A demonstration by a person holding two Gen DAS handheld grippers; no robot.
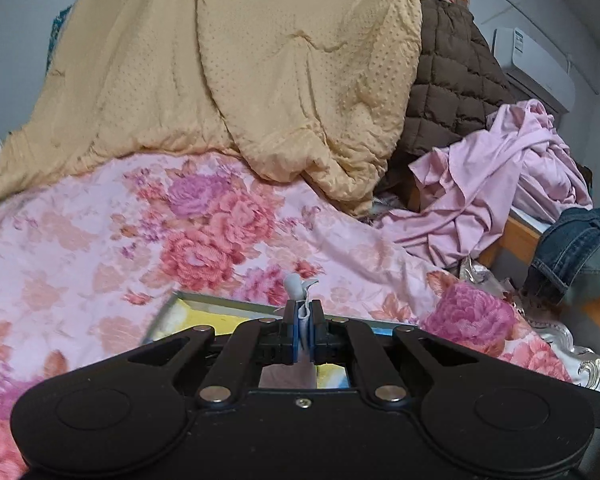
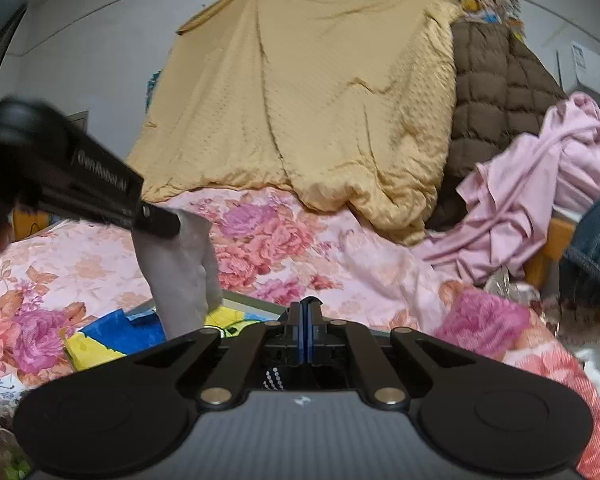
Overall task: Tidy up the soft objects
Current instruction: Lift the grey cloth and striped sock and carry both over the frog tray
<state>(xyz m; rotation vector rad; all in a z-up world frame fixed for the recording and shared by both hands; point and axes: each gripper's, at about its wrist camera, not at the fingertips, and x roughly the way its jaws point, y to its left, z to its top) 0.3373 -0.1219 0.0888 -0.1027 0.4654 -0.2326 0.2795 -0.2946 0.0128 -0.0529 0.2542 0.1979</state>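
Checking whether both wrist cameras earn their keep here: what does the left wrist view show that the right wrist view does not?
Left wrist only: the left gripper shut on a pale cloth, seen close, and the whole air conditioner.

Right wrist only: that cloth hanging full length, the blue and yellow fabric, and the right gripper shut, empty.

Both: the yellow quilt, brown quilted coat, pink sheet and floral bedspread.

Grey sock [image 2: 180,276], apparently, hanging limp from left claw [image 1: 304,312] above floral bedspread.
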